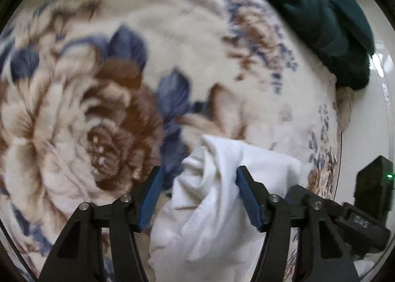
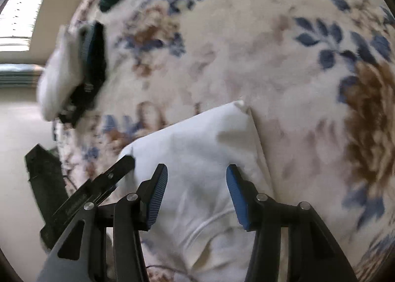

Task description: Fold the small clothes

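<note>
While both views are motion-blurred, the left gripper stands with jaws apart around a bunched fold of the white garment; pad contact cannot be told. The right gripper also stands apart over the garment's flat part, not pressing it. The garment lies on a floral blanket. A dark green cloth is cut off at the top.

Black left gripper, blue ribbed pads, silver screws
</note>
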Demonstrator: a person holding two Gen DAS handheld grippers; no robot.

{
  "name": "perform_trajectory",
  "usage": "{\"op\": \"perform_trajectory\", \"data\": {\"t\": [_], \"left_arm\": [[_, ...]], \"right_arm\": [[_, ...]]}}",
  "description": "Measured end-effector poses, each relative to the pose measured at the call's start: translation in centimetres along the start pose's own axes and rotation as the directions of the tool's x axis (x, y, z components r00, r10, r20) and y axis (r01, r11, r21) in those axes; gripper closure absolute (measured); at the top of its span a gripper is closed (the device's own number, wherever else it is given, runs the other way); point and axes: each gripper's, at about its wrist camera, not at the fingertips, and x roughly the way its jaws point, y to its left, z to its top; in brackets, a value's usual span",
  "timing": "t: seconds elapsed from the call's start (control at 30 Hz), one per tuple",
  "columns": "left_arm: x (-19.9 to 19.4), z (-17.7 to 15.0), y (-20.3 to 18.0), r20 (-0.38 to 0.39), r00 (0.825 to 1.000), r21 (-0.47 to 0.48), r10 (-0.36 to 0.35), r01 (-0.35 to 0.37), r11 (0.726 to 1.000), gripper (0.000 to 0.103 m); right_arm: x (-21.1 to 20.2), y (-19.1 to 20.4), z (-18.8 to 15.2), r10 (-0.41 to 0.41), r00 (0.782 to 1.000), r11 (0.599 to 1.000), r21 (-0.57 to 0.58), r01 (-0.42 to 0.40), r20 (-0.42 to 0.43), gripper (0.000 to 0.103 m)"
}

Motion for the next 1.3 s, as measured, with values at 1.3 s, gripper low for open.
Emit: {"op": "perform_trajectory", "data": {"t": [1.3], "left_arm": [[-5.0, -29.3, 6.5, -0.203, 0.978, -0.114, 0.04, -0.065, 0.991, 0.036]], "right_arm": [[-6.0, -14.4, -27.5, -0.04, 0.979, 0.996, 0.067, 0.055, -0.201, 0.051]]}}
